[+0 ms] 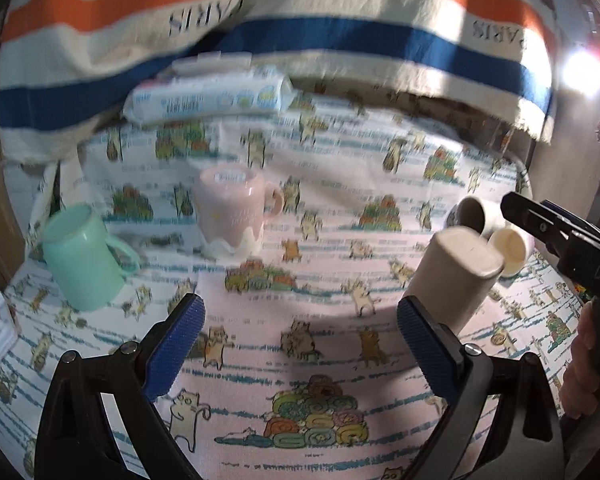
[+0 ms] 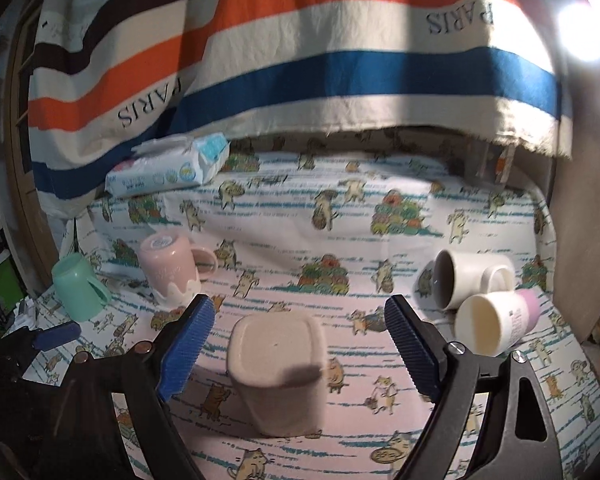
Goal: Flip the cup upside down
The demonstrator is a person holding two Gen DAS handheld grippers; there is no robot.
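A beige square-sided cup (image 2: 278, 372) stands upside down on the cat-print cloth, between the open fingers of my right gripper (image 2: 300, 344), which do not touch it. It also shows in the left wrist view (image 1: 454, 276), just right of my open, empty left gripper (image 1: 300, 344). A pink mug (image 1: 234, 214) and a mint green mug (image 1: 82, 256) stand upside down at the left. A white mug (image 2: 466, 276) and a cream and lilac cup (image 2: 496, 320) lie on their sides at the right.
A pack of wet wipes (image 1: 208, 98) lies at the back left under a hanging striped towel (image 2: 300, 60). A wall (image 2: 580, 220) borders the right side. A bright lamp (image 2: 584, 32) glares at the upper right.
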